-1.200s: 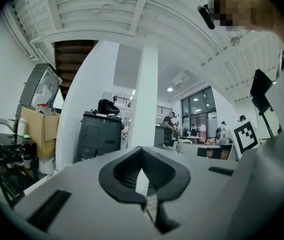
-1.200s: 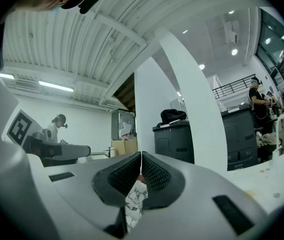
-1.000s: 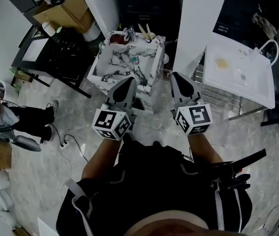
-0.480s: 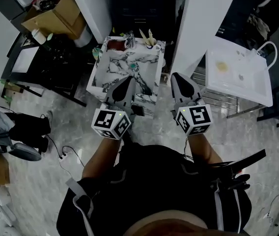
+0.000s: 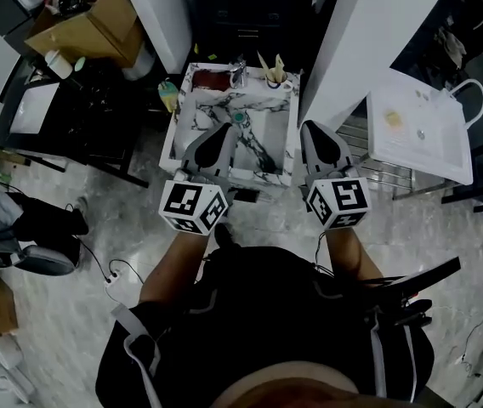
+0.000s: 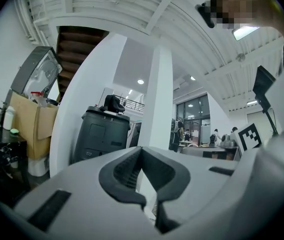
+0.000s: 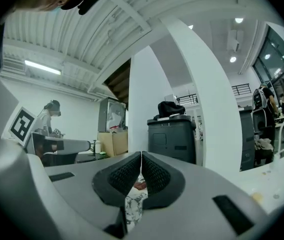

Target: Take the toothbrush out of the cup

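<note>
Clenched on nothing: grey left gripper (image 5: 220, 132), grey right gripper (image 5: 314, 130). Beyond, white marble-veined basin (image 5: 176, 122), pale toothbrush (image 5: 278, 65) upright in small cup (image 5: 275, 81).

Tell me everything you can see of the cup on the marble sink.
The cup is small and pale, too distant for its material to tell. It stands upright at the back right corner of the marble-patterned sink, right of the faucet. Two pale toothbrush handles lean out of it. Nothing else touches it.

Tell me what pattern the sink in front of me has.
White marble with dark veins. The sink shows best in the head view.
</note>
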Available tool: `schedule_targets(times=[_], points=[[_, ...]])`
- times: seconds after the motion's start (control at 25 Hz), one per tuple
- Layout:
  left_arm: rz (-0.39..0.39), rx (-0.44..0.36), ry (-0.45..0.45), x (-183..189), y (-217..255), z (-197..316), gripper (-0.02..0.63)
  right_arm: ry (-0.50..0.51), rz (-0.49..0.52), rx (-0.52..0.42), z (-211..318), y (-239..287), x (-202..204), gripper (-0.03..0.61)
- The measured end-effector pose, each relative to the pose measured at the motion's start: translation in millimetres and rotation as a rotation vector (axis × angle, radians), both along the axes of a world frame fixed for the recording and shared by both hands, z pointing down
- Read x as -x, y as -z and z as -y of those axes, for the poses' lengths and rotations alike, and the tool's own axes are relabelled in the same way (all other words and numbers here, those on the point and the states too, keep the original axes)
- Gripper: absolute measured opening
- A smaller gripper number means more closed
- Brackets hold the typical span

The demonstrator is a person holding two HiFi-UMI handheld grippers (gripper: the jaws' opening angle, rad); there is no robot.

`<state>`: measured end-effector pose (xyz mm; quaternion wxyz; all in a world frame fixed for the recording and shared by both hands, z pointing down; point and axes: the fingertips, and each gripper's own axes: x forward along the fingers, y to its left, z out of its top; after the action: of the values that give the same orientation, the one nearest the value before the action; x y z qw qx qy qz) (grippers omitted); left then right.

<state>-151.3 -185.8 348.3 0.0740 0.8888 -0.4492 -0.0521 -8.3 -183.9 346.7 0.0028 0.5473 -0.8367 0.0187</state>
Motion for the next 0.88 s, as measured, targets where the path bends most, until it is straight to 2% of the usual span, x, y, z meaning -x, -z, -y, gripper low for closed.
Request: schedule_targets(times=[0.88], points=[[-0.037,-0.013,-0.132,58.5,-3.6,50.2,0.003,-0.178,-0.046,-0.041,37.4,8.4,55.4,0.025]])
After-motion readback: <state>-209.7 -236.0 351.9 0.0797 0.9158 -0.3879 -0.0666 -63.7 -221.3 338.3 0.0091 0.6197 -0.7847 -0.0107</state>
